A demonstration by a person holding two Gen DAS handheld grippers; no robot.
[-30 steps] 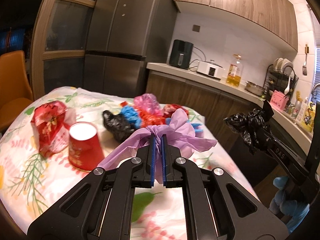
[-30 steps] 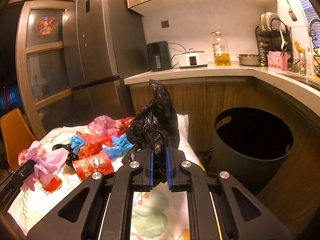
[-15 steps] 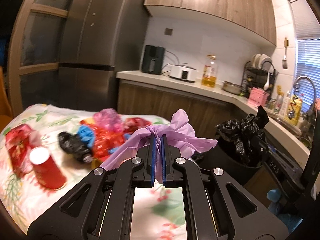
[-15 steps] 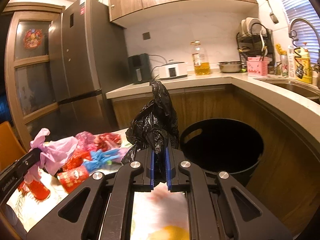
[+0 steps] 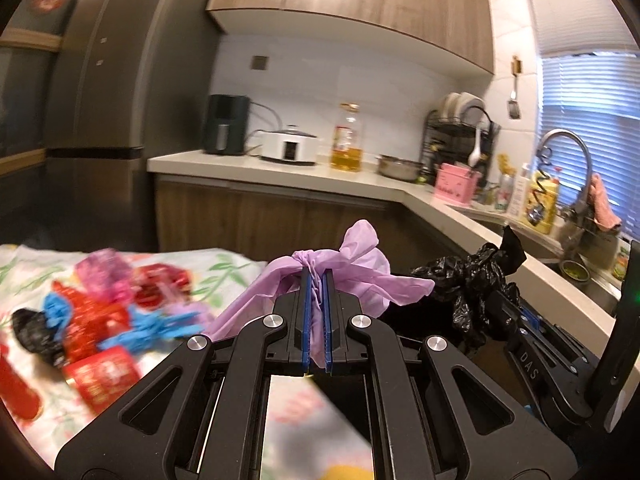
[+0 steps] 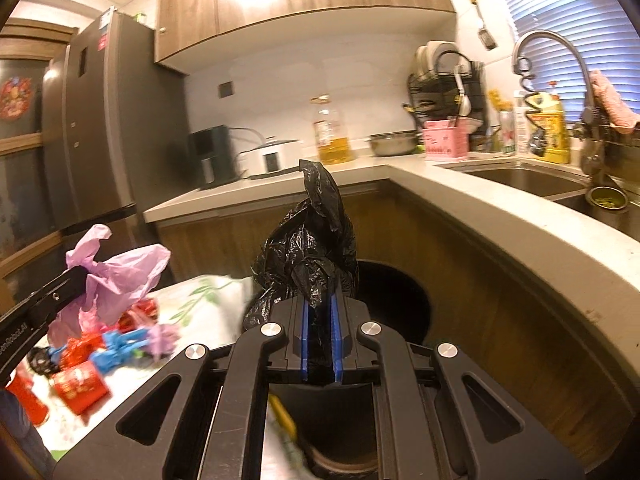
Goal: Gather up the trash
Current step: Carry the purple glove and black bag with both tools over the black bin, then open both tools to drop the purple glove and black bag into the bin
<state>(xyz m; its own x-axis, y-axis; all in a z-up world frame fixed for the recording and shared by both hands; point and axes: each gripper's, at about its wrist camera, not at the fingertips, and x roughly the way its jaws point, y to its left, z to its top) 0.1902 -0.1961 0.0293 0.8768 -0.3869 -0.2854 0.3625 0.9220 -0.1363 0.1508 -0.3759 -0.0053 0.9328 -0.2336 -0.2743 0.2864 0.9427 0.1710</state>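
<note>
Left gripper [image 5: 316,280] pressed together on a crumpled lilac plastic bag [image 5: 352,276], blue pads pinching its knotted neck, loose ends flaring up and to the right. Right gripper [image 6: 321,300] likewise clamped on a crumpled black plastic bag [image 6: 316,244], a peak of film standing up above the blue pads. Held just over the near rim of a round dark waste bin [image 6: 404,300] that stands on the floor against the curved wooden cabinet front. Seen from the left wrist, black bag [image 5: 472,280] to the right of the lilac one, close beside it but apart. To the left, on a floral tablecloth [image 5: 200,264], a blurred heap of more trash: red printed paper cartons [image 5: 102,376], blue crumpled wrappers [image 5: 148,328], a pink crinkled wrapper [image 5: 104,276], a small black bag [image 5: 32,332]. Far behind, pale stone countertop [image 6: 500,204] carrying a bottle of yellow oil [image 6: 332,132] and a white cooker [image 5: 288,146].
</note>
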